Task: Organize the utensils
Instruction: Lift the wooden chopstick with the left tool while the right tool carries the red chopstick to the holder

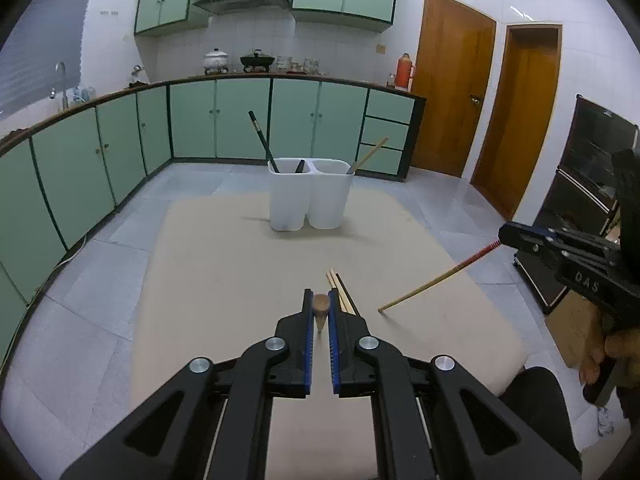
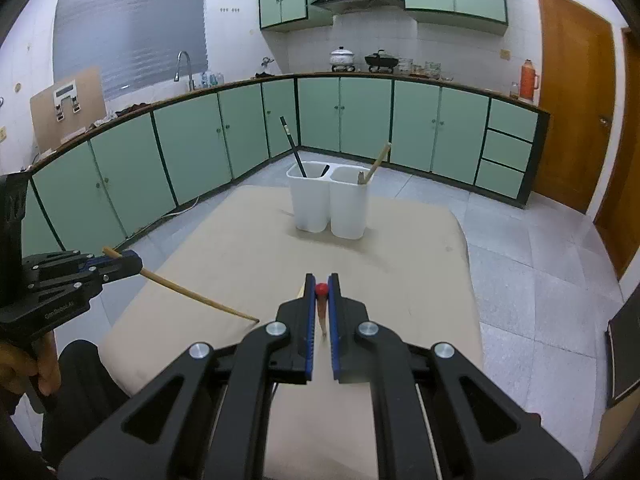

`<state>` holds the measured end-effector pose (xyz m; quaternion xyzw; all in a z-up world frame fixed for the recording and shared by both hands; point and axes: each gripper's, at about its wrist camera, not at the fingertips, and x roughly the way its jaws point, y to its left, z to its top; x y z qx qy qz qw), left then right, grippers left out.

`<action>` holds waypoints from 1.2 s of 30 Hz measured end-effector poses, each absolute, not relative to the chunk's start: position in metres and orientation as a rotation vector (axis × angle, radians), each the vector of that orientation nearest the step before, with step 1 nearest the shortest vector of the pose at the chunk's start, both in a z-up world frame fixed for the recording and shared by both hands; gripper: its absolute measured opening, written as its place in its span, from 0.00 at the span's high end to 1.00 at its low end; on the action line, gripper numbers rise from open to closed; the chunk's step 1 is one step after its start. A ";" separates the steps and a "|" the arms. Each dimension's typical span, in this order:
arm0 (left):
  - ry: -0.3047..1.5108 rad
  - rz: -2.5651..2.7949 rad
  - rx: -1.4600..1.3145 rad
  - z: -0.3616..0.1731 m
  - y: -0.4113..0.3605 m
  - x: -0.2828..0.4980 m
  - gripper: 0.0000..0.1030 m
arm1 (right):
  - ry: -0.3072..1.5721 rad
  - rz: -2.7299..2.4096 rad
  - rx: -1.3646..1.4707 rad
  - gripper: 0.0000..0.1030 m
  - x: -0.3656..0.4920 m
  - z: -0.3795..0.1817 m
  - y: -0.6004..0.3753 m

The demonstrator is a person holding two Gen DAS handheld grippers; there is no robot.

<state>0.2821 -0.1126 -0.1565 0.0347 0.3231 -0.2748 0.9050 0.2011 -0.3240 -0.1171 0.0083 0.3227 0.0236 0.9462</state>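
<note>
Both grippers are being held clamped: left gripper [image 1: 320, 314] on a plain chopstick [image 2: 192, 293], right gripper [image 2: 321, 300] on a red-tipped chopstick [image 1: 436, 280]. White holder [image 1: 308, 196] is being shown at twelve o'clock on the counter [image 1: 224, 264]; long dangling ends risk being snagged on its rim.

Both grippers point forward and downward, the left gripper [image 1: 320, 312] with its fingers [image 1: 307, 320] clamped on a thin stick, the right gripper [image 2: 321, 300] clamped the same way on another stick, each held from behind by a hand [image 1: 616, 350] on its grip.
</note>
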 end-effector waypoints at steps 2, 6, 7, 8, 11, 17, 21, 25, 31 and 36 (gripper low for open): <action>0.681 -0.578 0.072 -0.152 -0.115 0.290 0.93 | 0.665 0.054 0.012 0.95 0.209 -0.111 -0.325; 0.679 -0.595 0.088 -0.142 -0.118 0.298 0.93 | 0.718 0.084 0.019 0.95 0.232 -0.102 -0.329; 0.679 -0.599 0.090 -0.140 -0.119 0.301 0.93 | 0.728 0.088 0.018 0.95 0.236 -0.099 -0.329; 0.682 -0.605 0.092 -0.137 -0.121 0.304 0.93 | 0.734 0.092 0.015 0.95 0.240 -0.096 -0.330; 0.689 -0.622 0.100 -0.128 -0.124 0.315 0.93 | 0.764 0.114 -0.007 0.95 0.255 -0.082 -0.330; 0.671 -0.641 0.109 -0.099 -0.131 0.340 0.93 | 0.782 0.144 -0.029 0.95 0.281 -0.048 -0.327; 0.652 -0.645 0.125 -0.081 -0.136 0.356 0.94 | 0.786 0.155 -0.028 0.95 0.301 -0.024 -0.327; 0.622 -0.639 0.141 -0.063 -0.144 0.374 0.94 | 0.775 0.149 -0.031 0.95 0.319 -0.003 -0.331; 0.558 -0.613 0.135 -0.034 -0.156 0.410 0.94 | 0.767 0.130 0.013 0.95 0.355 0.025 -0.343; 0.502 -0.581 0.113 -0.008 -0.166 0.447 0.93 | 0.724 0.107 0.021 0.95 0.385 0.048 -0.350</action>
